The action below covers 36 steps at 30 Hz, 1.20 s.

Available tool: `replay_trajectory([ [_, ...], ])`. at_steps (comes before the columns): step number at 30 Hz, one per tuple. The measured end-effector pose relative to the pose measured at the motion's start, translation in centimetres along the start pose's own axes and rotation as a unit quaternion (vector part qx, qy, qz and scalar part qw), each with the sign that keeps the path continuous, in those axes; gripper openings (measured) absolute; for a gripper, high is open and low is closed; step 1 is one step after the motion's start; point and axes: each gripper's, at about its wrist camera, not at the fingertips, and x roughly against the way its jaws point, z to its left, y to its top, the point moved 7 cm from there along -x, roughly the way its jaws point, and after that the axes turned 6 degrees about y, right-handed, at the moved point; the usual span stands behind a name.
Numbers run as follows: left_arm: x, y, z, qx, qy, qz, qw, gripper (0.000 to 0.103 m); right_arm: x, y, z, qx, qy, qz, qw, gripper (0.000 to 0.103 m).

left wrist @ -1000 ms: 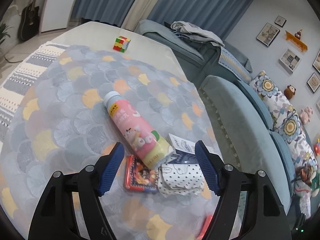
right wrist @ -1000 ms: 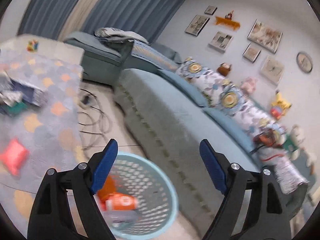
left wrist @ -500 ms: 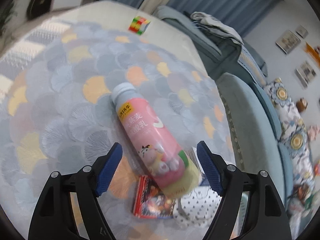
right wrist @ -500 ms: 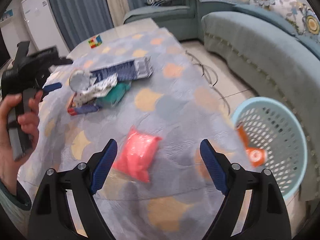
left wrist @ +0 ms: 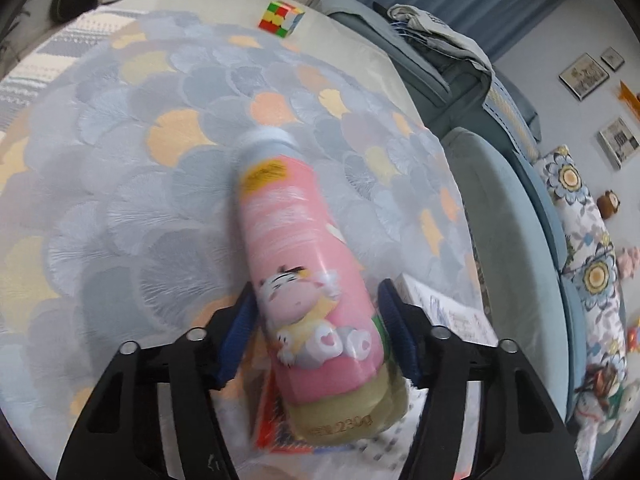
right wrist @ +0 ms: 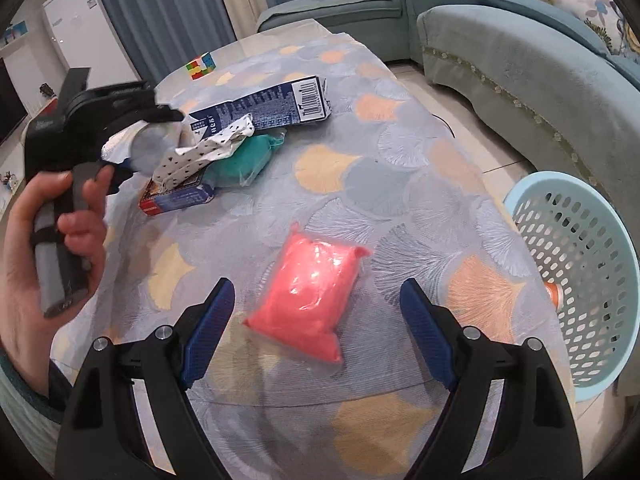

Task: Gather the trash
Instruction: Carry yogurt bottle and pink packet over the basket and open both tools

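A pink drink bottle (left wrist: pixel 296 248) with a grey cap lies between the blue pads of my left gripper (left wrist: pixel 318 292). The jaws are closing on it and both pads touch its sides. In the right wrist view a hand holds that gripper (right wrist: pixel 148 144) at the left, with the bottle's cap (right wrist: pixel 154 148) facing the camera. My right gripper (right wrist: pixel 316 286) stands open just above a red plastic packet (right wrist: pixel 308 292) on the patterned tablecloth, with its fingers well apart from the packet on both sides. A light blue basket (right wrist: pixel 580 260) stands on the floor to the right of the table.
Beside the bottle lie a dotted wrapper (right wrist: pixel 208 148), a green packet (right wrist: pixel 244 160), a blue carton (right wrist: pixel 276 106) and a small red-and-blue box (right wrist: pixel 176 200). A colour cube (right wrist: pixel 200 66) sits at the table's far end. A teal sofa (right wrist: pixel 520 60) runs behind the basket, which holds an orange item (right wrist: pixel 554 294).
My left gripper has come down over the pink bottle and narrowed onto it. The right gripper has swung from the basket and sofa to the table and now hangs over the red packet.
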Motion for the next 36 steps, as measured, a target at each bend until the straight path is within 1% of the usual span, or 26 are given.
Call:
replay_trajectory([
  [1, 0.6, -0.3, 0.3, -0.005, -0.003, -0.002, 1.0, 0.051, -0.1, 0.0, 0.1, 0.003, -0.002, 0.001, 1.0, 0.072],
  [3, 1.6, -0.8, 0.6, -0.016, -0.003, -0.008, 0.9998, 0.05, -0.2, 0.0, 0.4, 0.012, -0.011, 0.002, 1.0, 0.064],
  [5, 3.1, -1.5, 0.8, -0.032, -0.005, -0.016, 0.9993, 0.048, -0.5, 0.1, 0.6, 0.021, -0.018, 0.004, 1.0, 0.05],
  [8, 5.3, -2.6, 0.7, -0.056, -0.003, -0.028, 0.998, 0.048, -0.5, 0.2, 1.0, 0.036, -0.023, -0.001, 0.999, 0.041],
  [10, 7.0, -3.4, 0.4, -0.069, -0.012, -0.035, 0.9969, 0.048, 0.1, 0.3, 1.1, 0.044, -0.025, -0.01, 0.999, 0.037],
  [12, 8.2, -4.1, -0.2, -0.079, -0.019, -0.041, 0.9958, 0.048, 1.3, 0.7, 1.0, 0.053, -0.031, -0.029, 0.998, 0.036],
  [14, 9.8, -4.7, -1.3, -0.089, -0.037, -0.049, 0.9941, 0.048, 2.8, 1.3, 0.7, 0.052, -0.03, -0.046, 0.997, 0.036],
  [18, 13.8, -5.5, -4.5, -0.106, -0.088, -0.081, 0.9871, 0.048, 6.4, 2.7, -0.7, 0.036, -0.032, -0.084, 0.995, 0.036],
  [21, 16.6, -6.3, -8.4, -0.132, -0.115, -0.102, 0.9793, 0.048, 9.3, 3.8, -2.1, 0.022, -0.037, -0.115, 0.992, 0.035],
  [22, 17.2, -6.6, -9.4, -0.137, -0.122, -0.105, 0.9773, 0.048, 10.2, 4.1, -2.6, 0.018, -0.04, -0.124, 0.991, 0.035],
  [25, 18.7, -8.1, -14.0, -0.164, -0.15, -0.108, 0.969, 0.048, 13.2, 5.0, -5.3, 0.0, -0.055, -0.152, 0.987, 0.035],
  [28, 18.7, -9.7, -17.3, -0.18, -0.172, -0.101, 0.9633, 0.048, 15.1, 5.2, -8.4, -0.026, -0.07, -0.166, 0.983, 0.035],
  [29, 18.3, -10.6, -18.9, -0.187, -0.179, -0.094, 0.9613, 0.048, 15.4, 5.1, -9.3, -0.034, -0.074, -0.168, 0.982, 0.035],
  [30, 17.9, -11.2, -19.7, -0.192, -0.182, -0.089, 0.9604, 0.048, 15.8, 5.1, -10.4, -0.043, -0.079, -0.17, 0.981, 0.035],
  [32, 16.3, -12.9, -22.0, -0.205, -0.186, -0.07, 0.9584, 0.048, 16.5, 4.8, -12.9, -0.067, -0.087, -0.172, 0.979, 0.035],
  [36, 12.9, -15.8, -25.3, -0.229, -0.187, -0.034, 0.9548, 0.048, 16.5, 3.7, -17.4, -0.113, -0.106, -0.166, 0.974, 0.035],
])
